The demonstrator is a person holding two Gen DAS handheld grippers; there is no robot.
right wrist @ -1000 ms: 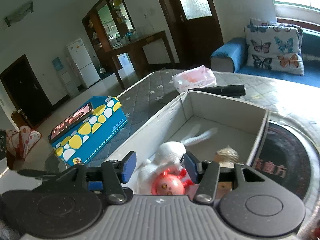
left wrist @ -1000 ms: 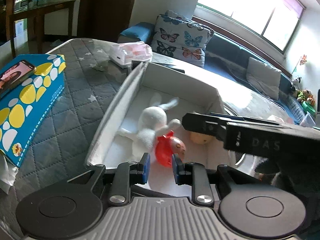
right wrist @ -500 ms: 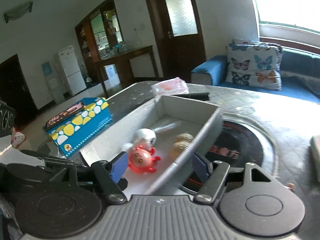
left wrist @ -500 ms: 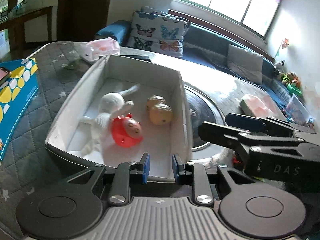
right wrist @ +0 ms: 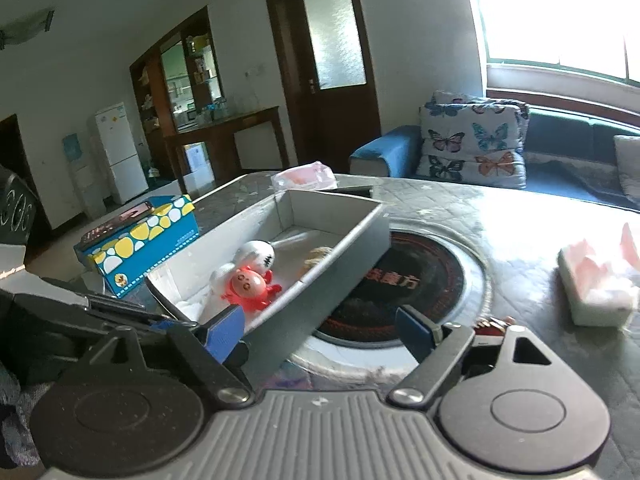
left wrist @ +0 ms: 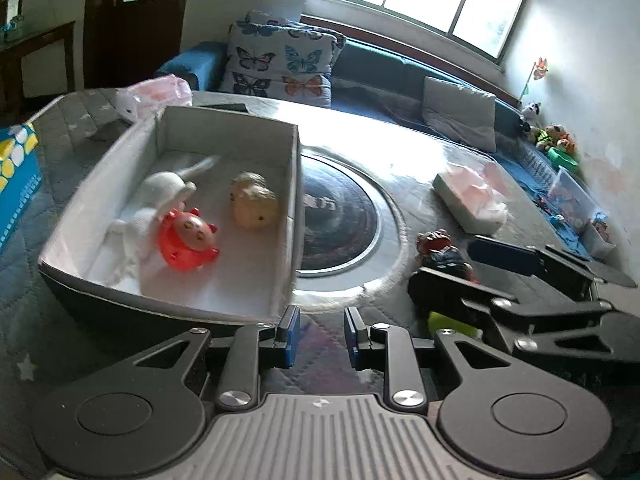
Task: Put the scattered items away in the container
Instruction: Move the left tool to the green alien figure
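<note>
From my left camera I am seeing, at nine o'clock, the blue box with yellow spots point(left wrist: 16, 172) sitting on the quilted surface point(left wrist: 72, 120); just to its right the grey container point(left wrist: 294, 208) is lying open, and it is holding a white plush rabbit point(left wrist: 156, 196), a red round toy point(left wrist: 188, 240) leaning against the rabbit, and a tan plush toy point(left wrist: 254, 204) toward the one o'clock side of the red one; beside the container's right wall the dark round plate point(left wrist: 344, 220) is sitting flush in the surface; at three o'clock a small dark figure toy point(left wrist: 440, 248) is lying outside the container, close to my right gripper point(left wrist: 452, 264), and a yellow-green item point(left wrist: 452, 324) is showing just under that gripper's arm; I cannot tell what it is; a tissue pack point(left wrist: 472, 196) is resting at two o'clock. My left gripper point(left wrist: 318, 338) is hovering at six o'clock with its jaws a narrow gap apart, holding nothing. From my right camera, the right gripper's jaws are spreading wide, empty, framing the container's near corner.
</note>
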